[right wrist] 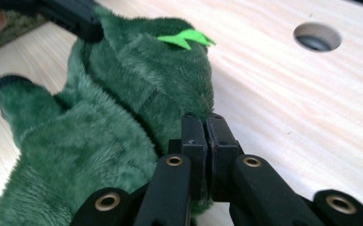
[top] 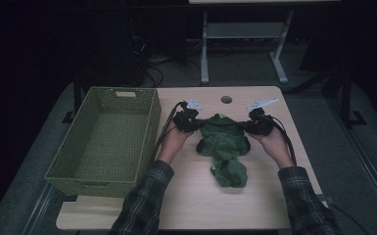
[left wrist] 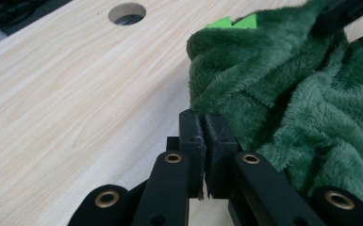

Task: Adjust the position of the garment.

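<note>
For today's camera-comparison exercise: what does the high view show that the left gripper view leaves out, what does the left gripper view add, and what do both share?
High view: the green woven basket, both plaid sleeves, and the right hand-held gripper on the garment's other edge. Left gripper view: the left hand-held gripper close up, jaws pinched shut on the fleece edge. Both: the green fleece garment, the wooden table, its round hole.
</note>
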`<state>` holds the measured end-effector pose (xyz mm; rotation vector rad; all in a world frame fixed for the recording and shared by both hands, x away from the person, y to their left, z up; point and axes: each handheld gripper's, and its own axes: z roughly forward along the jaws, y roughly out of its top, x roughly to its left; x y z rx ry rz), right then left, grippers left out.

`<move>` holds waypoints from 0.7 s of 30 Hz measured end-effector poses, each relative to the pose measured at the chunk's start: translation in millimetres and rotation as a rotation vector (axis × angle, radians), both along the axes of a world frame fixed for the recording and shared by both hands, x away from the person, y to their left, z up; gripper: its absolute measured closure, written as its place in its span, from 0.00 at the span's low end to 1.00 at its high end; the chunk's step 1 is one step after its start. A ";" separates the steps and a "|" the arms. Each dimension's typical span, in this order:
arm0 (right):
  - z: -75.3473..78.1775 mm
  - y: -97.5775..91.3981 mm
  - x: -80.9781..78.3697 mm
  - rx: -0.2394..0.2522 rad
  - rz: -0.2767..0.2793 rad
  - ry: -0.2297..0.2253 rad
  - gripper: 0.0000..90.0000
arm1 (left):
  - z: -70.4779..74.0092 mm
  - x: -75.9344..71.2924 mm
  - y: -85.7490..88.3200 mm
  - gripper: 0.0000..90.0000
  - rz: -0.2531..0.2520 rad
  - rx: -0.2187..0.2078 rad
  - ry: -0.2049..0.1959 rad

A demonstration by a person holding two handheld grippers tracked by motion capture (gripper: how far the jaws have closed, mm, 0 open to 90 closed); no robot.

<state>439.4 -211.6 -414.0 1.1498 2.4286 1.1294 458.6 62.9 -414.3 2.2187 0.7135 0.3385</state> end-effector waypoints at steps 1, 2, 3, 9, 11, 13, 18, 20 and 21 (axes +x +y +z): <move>2.5 -1.2 -0.5 0.003 -0.002 -0.006 0.97 | 1.8 -1.2 -0.4 0.96 -0.006 -0.001 -0.005; 4.9 -2.2 -1.5 0.006 -0.003 -0.012 0.97 | 3.3 -2.7 -0.9 0.96 -0.009 -0.010 -0.003; 7.0 -3.3 -2.4 0.008 -0.003 -0.021 0.97 | 5.1 -4.0 -1.2 0.96 -0.014 -0.016 -0.006; 14.5 -9.5 -14.9 0.019 0.011 -0.068 0.97 | 13.5 -18.9 -2.9 0.96 -0.038 -0.058 -0.018; 15.2 -12.7 -20.9 0.025 0.019 -0.068 0.97 | 13.4 -25.0 -2.9 0.96 -0.049 -0.062 -0.024; 15.7 -15.7 -27.4 0.038 0.024 -0.083 0.97 | 12.2 -31.7 -3.5 0.96 -0.057 -0.059 -0.028; 15.6 -21.6 -46.5 0.065 0.048 -0.103 0.97 | 11.1 -49.8 -4.5 0.95 -0.087 -0.056 -0.038; 16.4 -23.6 -53.2 0.075 0.060 -0.096 0.97 | 11.0 -56.8 -5.4 0.95 -0.099 -0.058 -0.046; 16.8 -24.1 -56.8 0.080 0.064 -0.094 0.97 | 11.2 -60.0 -5.5 0.95 -0.109 -0.059 -0.048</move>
